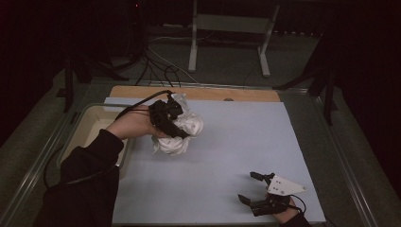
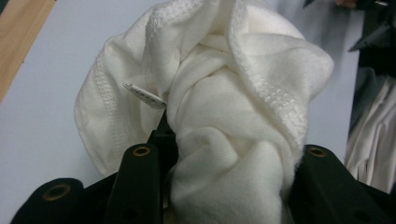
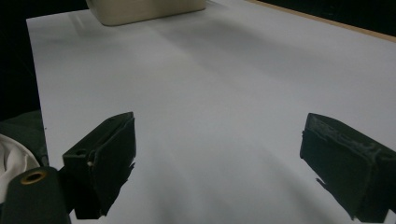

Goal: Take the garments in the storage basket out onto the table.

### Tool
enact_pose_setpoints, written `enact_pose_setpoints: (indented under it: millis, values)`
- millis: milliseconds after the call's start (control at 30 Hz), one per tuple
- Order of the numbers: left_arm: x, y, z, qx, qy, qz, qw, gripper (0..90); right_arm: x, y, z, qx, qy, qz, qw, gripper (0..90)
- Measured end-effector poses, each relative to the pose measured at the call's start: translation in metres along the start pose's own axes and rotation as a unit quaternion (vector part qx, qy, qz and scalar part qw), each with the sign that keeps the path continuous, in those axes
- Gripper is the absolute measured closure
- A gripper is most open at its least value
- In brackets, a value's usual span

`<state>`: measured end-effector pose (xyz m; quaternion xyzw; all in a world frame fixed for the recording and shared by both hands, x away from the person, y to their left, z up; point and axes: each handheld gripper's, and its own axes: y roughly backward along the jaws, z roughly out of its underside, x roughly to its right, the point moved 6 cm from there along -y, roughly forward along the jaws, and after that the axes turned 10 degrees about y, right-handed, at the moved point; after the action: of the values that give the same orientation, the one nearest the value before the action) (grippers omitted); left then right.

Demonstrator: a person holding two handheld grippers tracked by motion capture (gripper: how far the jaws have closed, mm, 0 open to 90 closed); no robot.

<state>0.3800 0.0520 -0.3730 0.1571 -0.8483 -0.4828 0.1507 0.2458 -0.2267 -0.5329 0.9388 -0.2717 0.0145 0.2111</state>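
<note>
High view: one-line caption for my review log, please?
Left gripper lifts a bunched white cloth over the blue mat beside a beige tub; right gripper rests open.

Lab: cables [image 1: 156, 66] (floor), metal stand [image 1: 230, 28].

Pale sheet on a wooden table, with a tub at one side

A pale blue-grey sheet [image 1: 236, 156] covers most of the table, and a strip of bare wooden tabletop [image 1: 198, 92] shows along its far edge. A cream plastic tub [image 1: 97, 124] sits at the sheet's left edge. Beyond the table, on the grey floor, stand a light metal frame [image 1: 231, 28] and a tangle of dark cables [image 1: 156, 64]. The surroundings are dark.
</note>
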Motion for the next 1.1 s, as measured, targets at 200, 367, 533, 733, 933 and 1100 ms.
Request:
enact_pose_setpoints:
  millis: [200,367,533,733,933,1100]
  values:
    - [0.005,-0.014,-0.013,-0.005,0.003,-0.006,1.0,59.7,0.001,0.001,0.0,0.002,-0.001,0.004,1.0,10.6]
    - [0.008,-0.02,-0.021,0.002,0.007,-0.001,1.0,59.6,0.002,0.0,0.0,0.0,0.0,0.006,1.0,10.6]
    - [0.01,-0.025,-0.03,0.009,0.013,-0.007,0.9999,59.6,0.003,0.0,0.0,0.001,0.0,0.009,1.0,10.6]
    - [0.01,-0.034,-0.041,0.016,0.025,-0.016,0.9994,59.4,0.003,0.0,0.0,0.0,0.0,0.01,0.9999,10.7]
    - [0.009,-0.039,-0.049,0.036,0.025,-0.018,0.9989,59.4,0.004,0.001,0.001,0.001,-0.003,0.014,0.9999,10.6]
    - [0.007,-0.042,-0.054,0.05,0.028,-0.019,0.9982,59.3,0.004,0.001,0.0,0.0,-0.003,0.014,0.9999,10.6]
